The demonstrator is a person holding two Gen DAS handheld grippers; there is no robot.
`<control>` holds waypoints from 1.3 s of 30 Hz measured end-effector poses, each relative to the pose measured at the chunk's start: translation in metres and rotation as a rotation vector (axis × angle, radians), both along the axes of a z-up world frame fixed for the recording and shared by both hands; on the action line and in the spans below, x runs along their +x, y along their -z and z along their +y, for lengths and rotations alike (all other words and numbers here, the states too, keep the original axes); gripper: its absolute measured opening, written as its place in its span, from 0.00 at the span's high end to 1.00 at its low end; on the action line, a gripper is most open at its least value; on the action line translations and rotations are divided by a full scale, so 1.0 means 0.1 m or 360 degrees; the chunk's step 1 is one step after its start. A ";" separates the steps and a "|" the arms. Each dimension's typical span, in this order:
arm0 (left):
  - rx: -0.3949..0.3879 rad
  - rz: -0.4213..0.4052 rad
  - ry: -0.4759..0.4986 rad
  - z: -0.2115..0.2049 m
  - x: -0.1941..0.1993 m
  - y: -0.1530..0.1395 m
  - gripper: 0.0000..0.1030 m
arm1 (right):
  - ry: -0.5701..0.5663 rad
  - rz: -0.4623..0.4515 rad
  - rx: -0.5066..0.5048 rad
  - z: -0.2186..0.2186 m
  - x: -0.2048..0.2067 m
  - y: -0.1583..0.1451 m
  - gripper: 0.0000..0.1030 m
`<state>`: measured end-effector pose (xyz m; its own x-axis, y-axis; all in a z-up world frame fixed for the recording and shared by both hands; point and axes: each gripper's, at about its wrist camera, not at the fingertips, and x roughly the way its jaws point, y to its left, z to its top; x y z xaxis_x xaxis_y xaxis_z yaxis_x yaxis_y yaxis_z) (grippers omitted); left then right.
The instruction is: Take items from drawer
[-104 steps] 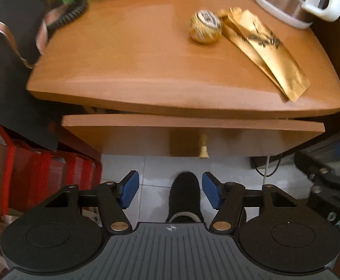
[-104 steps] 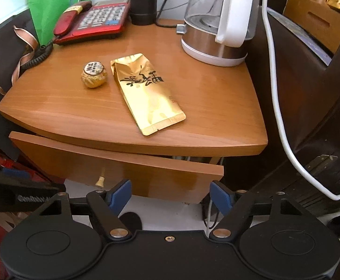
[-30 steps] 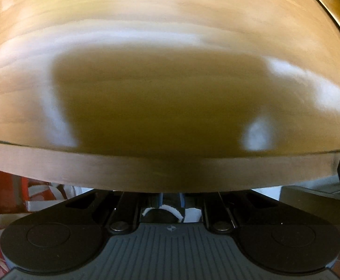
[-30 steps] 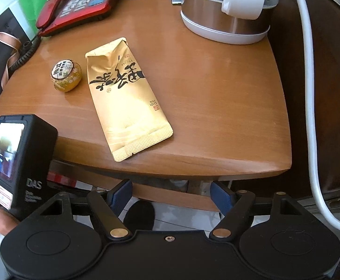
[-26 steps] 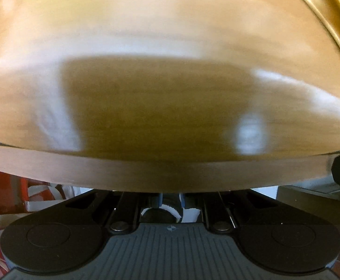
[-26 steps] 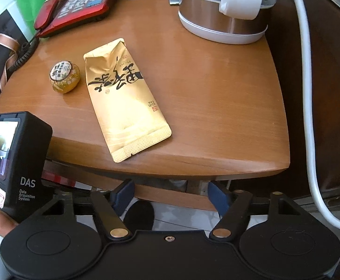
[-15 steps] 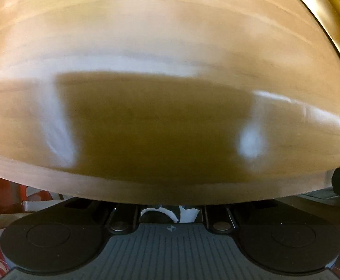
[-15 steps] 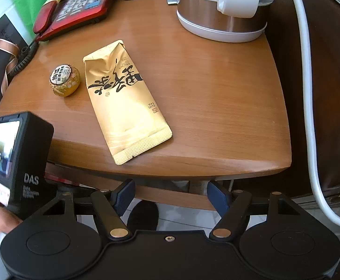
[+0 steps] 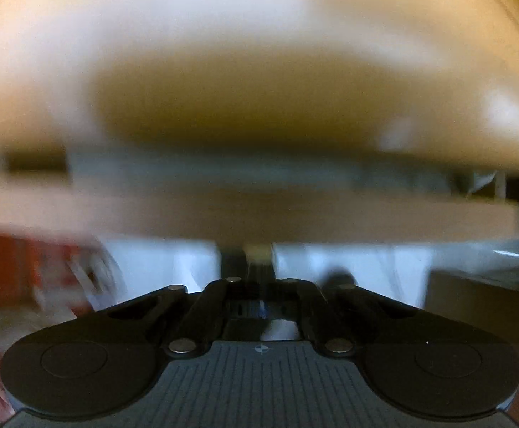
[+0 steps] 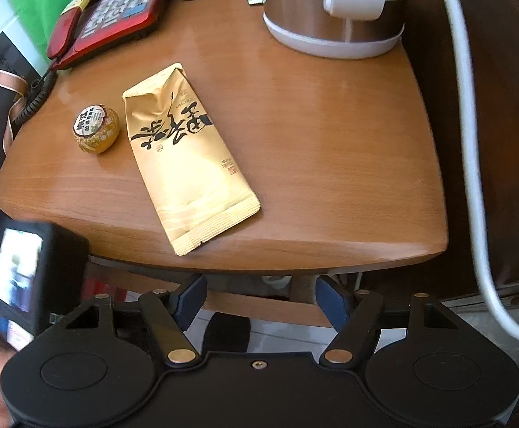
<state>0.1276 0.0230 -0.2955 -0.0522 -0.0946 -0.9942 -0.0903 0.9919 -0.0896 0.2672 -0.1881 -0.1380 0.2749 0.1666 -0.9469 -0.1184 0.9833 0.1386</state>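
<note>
Under the curved front edge of the glossy wooden tabletop [image 10: 295,142], the drawer [image 10: 259,308] shows as a flat strip of the same orange-brown wood. The left wrist view is badly blurred: the left gripper [image 9: 257,267] has its jaws drawn together on the small pale knob [image 9: 257,251] at the drawer front, just ahead of the fingertips. The right gripper [image 10: 259,299] hangs in front of the drawer panel with its blue ribbed pads well apart and nothing between them. Farther back on the tabletop lie a flat, creased gold foil packet [image 10: 184,157] with black brush lettering and, just beside it, a round foil-wrapped ball [image 10: 96,133]. Behind them stand a red telephone [image 10: 113,18] and a steel-and-white kettle [image 10: 334,10].
</note>
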 end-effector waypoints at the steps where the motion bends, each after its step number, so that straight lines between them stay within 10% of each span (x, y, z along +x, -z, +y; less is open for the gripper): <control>1: 0.0030 -0.0024 0.0027 -0.01 -0.07 0.02 1.00 | 0.0003 -0.0001 0.0001 0.00 0.00 0.00 0.36; 5: -0.0001 -0.0087 0.0076 -0.11 -0.54 -0.11 1.00 | -0.0008 0.0009 -0.0005 0.03 0.02 0.00 0.35; 15: -0.0046 -0.0188 0.0137 -0.14 0.39 -0.47 0.69 | -0.0036 0.0067 -0.0004 0.03 0.06 0.04 0.34; 30: -0.0046 -0.0219 0.0076 -0.16 0.72 -0.54 0.70 | -0.0052 0.0097 -0.0003 0.06 0.06 0.08 0.34; 39: 0.0012 -0.0150 -0.0018 -0.15 0.87 -0.32 0.87 | -0.0040 0.0095 0.0007 0.09 0.07 0.10 0.34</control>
